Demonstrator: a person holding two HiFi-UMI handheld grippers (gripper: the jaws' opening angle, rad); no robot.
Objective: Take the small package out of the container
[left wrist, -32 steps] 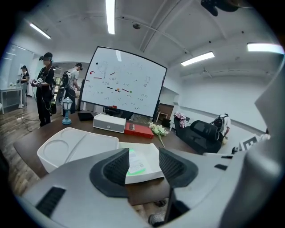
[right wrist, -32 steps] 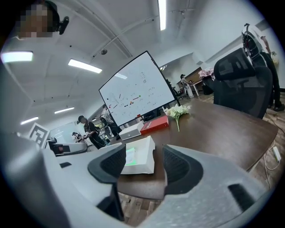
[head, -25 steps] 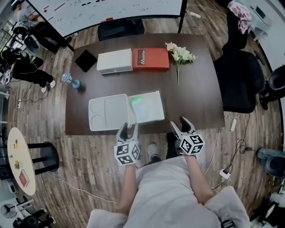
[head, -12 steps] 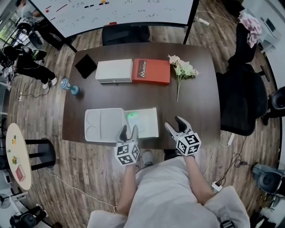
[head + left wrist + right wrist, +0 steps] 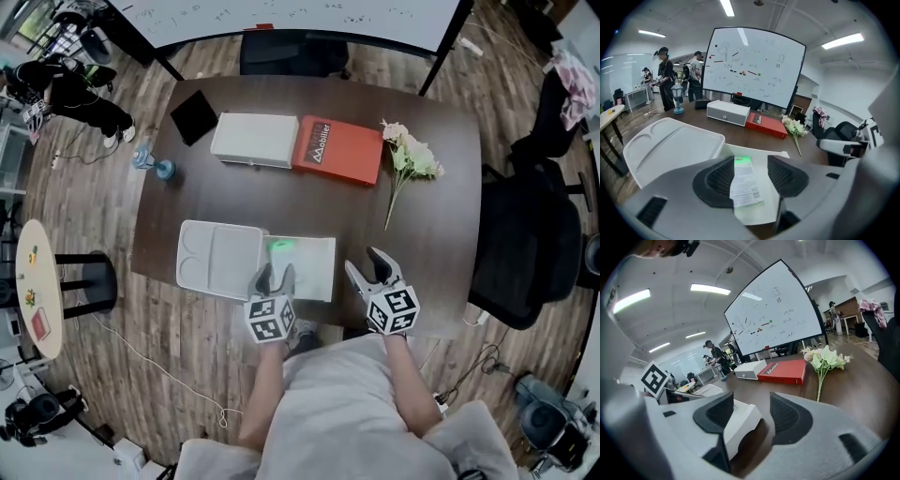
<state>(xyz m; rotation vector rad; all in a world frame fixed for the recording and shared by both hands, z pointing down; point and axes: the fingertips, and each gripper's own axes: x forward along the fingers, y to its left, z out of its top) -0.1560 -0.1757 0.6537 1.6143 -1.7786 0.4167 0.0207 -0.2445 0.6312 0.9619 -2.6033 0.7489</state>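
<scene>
Since the small package [image 5: 743,180] lies flat on the floor of the open container [image 5: 314,272], toward its left side next to the flipped-open lid [image 5: 217,260], the pick probably calls for a shallow, careful pinch. The thin thing gives little to hold, so I would lower one jaw to each long edge, or slide a jaw under the near end, and close only once both pads sit on it. Lifting straight up should then clear the container's low wall without dragging the base along.

Its long axis runs away from the person, from the container's near edge toward its far edge. The green end points to the far edge, and the printed label faces up nearer the person.

The left gripper [image 5: 274,272] hovers over the container's near edge, its jaws apart and empty. In the left gripper view the package shows in the gap between them, lined up with its length, but the pads do not press on it. The right gripper [image 5: 364,261] sits just beside the container's near right corner, jaws likewise spread with nothing grasped. From there it could steady the base while the left one lifts.

Well beyond the container's far edge lie a white box [image 5: 254,139], a red box [image 5: 339,148] and a bunch of flowers [image 5: 412,159].
</scene>
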